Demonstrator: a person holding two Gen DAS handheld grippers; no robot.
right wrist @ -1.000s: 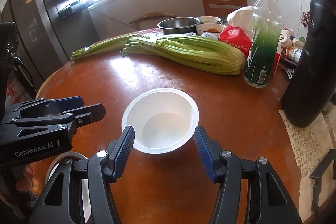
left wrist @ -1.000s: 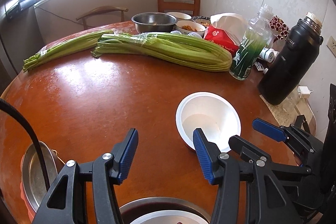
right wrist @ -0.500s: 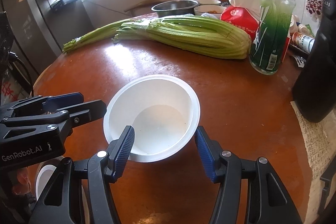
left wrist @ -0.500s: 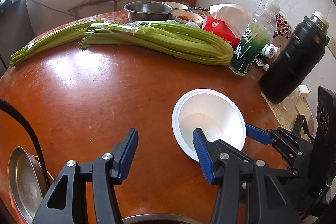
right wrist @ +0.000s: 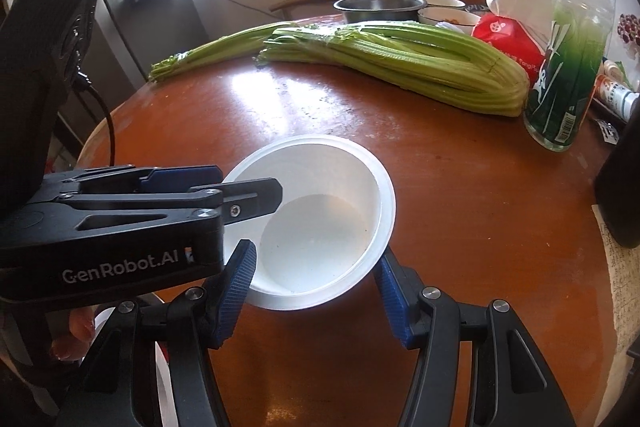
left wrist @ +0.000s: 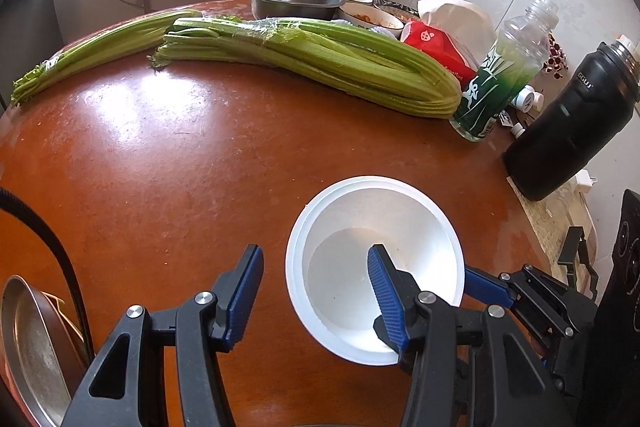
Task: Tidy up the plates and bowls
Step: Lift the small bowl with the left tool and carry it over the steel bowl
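A white empty bowl [left wrist: 348, 227] [right wrist: 320, 211] stands upright on the round brown table [left wrist: 180, 163]. My left gripper [left wrist: 316, 287] is open and straddles the bowl's left rim. Its right finger [left wrist: 384, 283] hangs over the inside and its left finger [left wrist: 244, 287] is over bare table. In the right wrist view the left gripper [right wrist: 256, 195] reaches in from the left over the bowl. My right gripper [right wrist: 314, 275] is open, with the bowl's near rim between its fingers; no pad visibly presses on it. Its blue finger [left wrist: 484, 287] shows beside the bowl's right rim.
Two celery bundles [left wrist: 320, 63] lie across the far half of the table. Behind them are a steel bowl [left wrist: 294, 1], food bowls [left wrist: 372, 19] and a red tissue pack [left wrist: 436, 47]. A green bottle [left wrist: 496, 75] and black flask [left wrist: 572, 123] stand right. A metal plate [left wrist: 28, 347] sits low left.
Both grippers have come forward and down onto the white bowl. The left gripper's right finger now hangs over its inside, and the right gripper's fingers flank its near rim. Jaw openings look unchanged.
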